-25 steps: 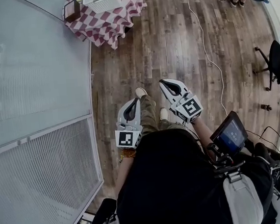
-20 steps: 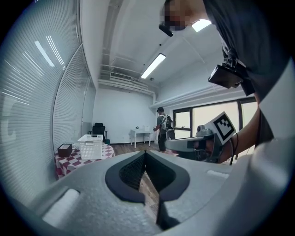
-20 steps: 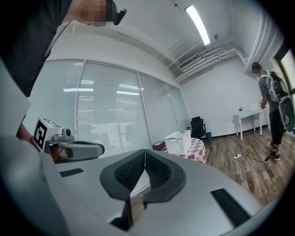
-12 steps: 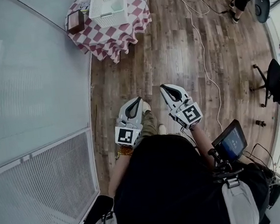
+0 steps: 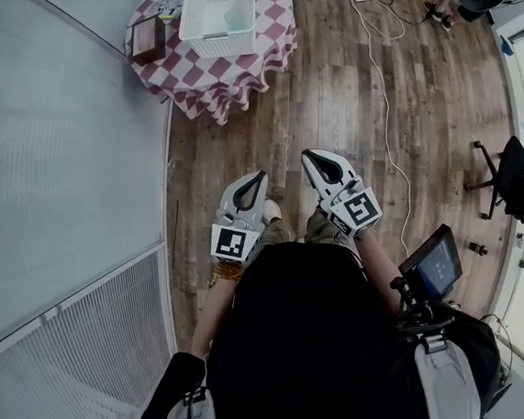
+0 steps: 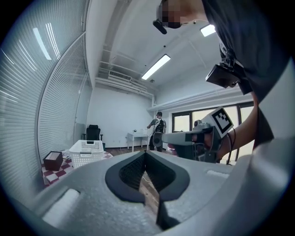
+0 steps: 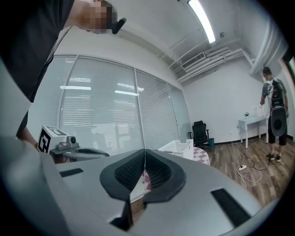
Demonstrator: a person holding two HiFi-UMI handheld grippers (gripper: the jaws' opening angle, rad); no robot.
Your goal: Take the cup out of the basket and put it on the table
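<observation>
A white basket (image 5: 217, 6) stands on the round table with a red-and-white checked cloth (image 5: 230, 69), far ahead of me. A pale green cup (image 5: 238, 15) sits inside the basket at its right side. My left gripper (image 5: 259, 175) and right gripper (image 5: 307, 153) are held close to the body over the wood floor, well short of the table. Both are shut, tips touching, with nothing between them. The left gripper view shows the basket (image 6: 86, 152) at the left; the right gripper view shows the basket (image 7: 177, 147) just past the jaw tips (image 7: 144, 151).
A brown box (image 5: 148, 38) sits on the table left of the basket. A glass wall with blinds (image 5: 56, 178) runs along the left. A white cable and power strip (image 5: 366, 0) lie on the floor at the right. An office chair (image 5: 517, 179) and another person (image 7: 274, 120) are farther off.
The table and basket have come further into the head view and nearer, as the person walks toward them. Both grippers stay shut in front of the body.
</observation>
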